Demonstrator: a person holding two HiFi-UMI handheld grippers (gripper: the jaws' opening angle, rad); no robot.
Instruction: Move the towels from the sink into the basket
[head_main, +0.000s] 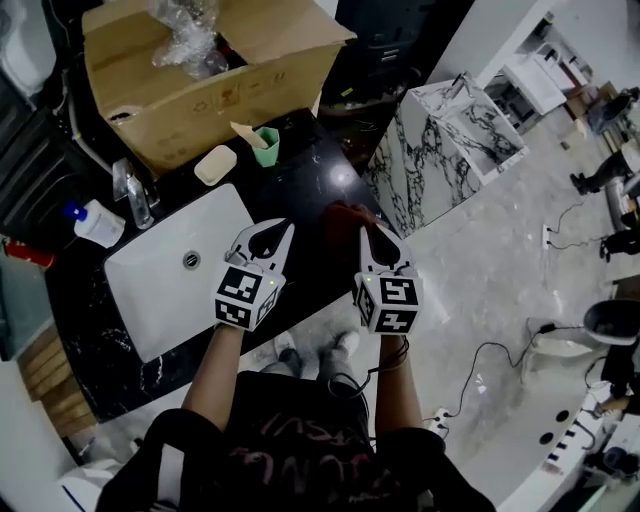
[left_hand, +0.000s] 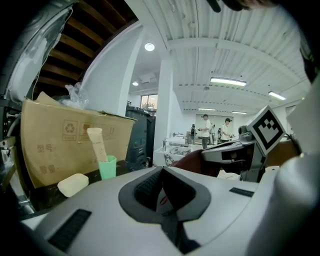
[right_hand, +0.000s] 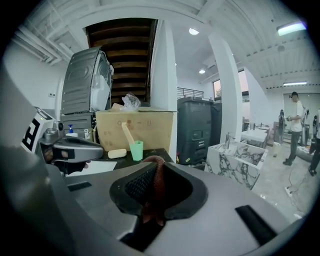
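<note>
The white sink (head_main: 170, 275) is set in the black counter at the left, and its basin shows no towel. My right gripper (head_main: 378, 240) is shut on a dark red towel (head_main: 345, 215) and holds it over the counter's edge. In the right gripper view the towel (right_hand: 157, 185) is pinched between the pads of that gripper (right_hand: 156, 167). My left gripper (head_main: 268, 238) hovers beside the sink's right edge with its jaws together and nothing clearly in them. In the left gripper view, the towel (left_hand: 192, 161) hangs to the right of that gripper (left_hand: 161, 172). No basket is in view.
Behind the sink stand a cardboard box (head_main: 210, 75), a green cup (head_main: 266, 146), a soap bar (head_main: 215, 165), a faucet (head_main: 135, 195) and a white bottle (head_main: 95, 222). A marble block (head_main: 450, 140) stands on the floor to the right. People stand far off.
</note>
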